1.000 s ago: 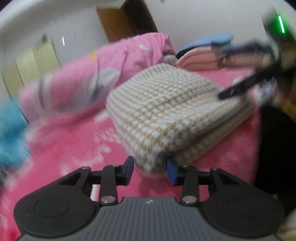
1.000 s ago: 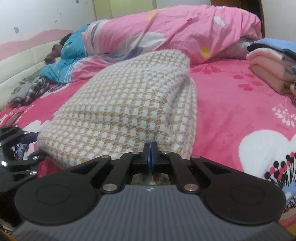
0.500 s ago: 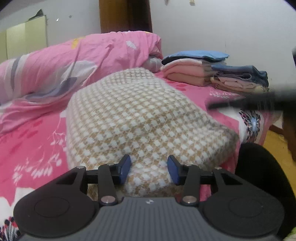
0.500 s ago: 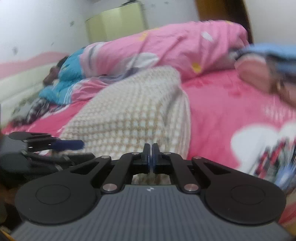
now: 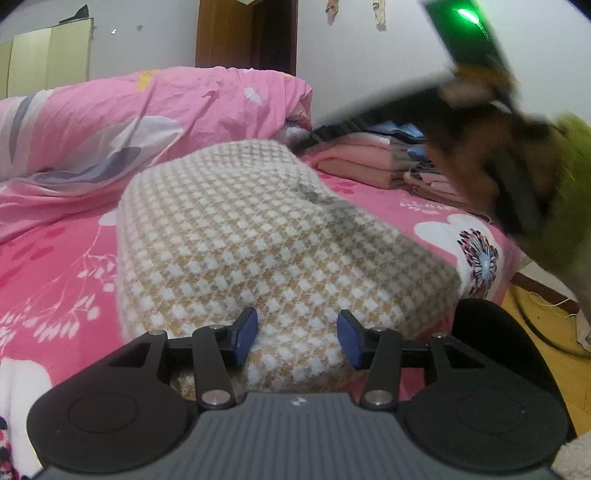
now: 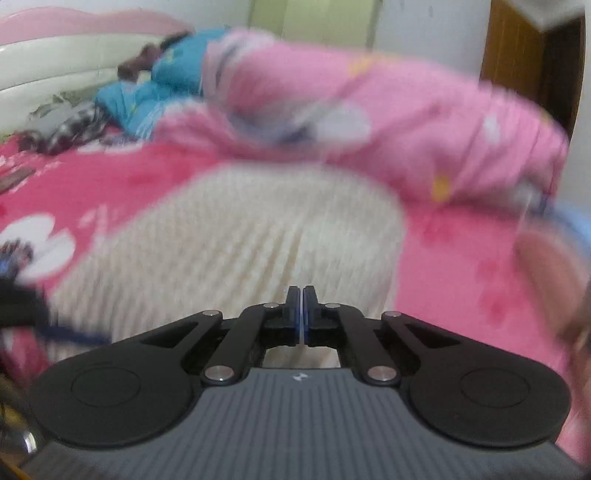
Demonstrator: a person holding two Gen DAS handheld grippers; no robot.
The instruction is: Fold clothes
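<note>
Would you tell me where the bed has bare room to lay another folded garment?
Bare pink floral sheet lies between the beige checked knit garment and the rumpled pink duvet. The far right is crowded by the stack of folded clothes.

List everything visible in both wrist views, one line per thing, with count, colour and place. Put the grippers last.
Checked garment: one, beige and white, folded into a bundle on the bed in front of both grippers.
Bedsheet: one, bright pink with white flower print, under the garment.
Duvet: one, pale pink with grey and white patches, bunched behind the garment.
Folded clothes stack: one pile, pink, blue and grey layers, on the bed's far right in the left wrist view.
Blue bedding: one heap, by the cream headboard.
Door: one, brown, back wall.
Left gripper: open, blue pads either side of the garment's near edge.
Right gripper: shut, nothing visibly between its pads.
</note>
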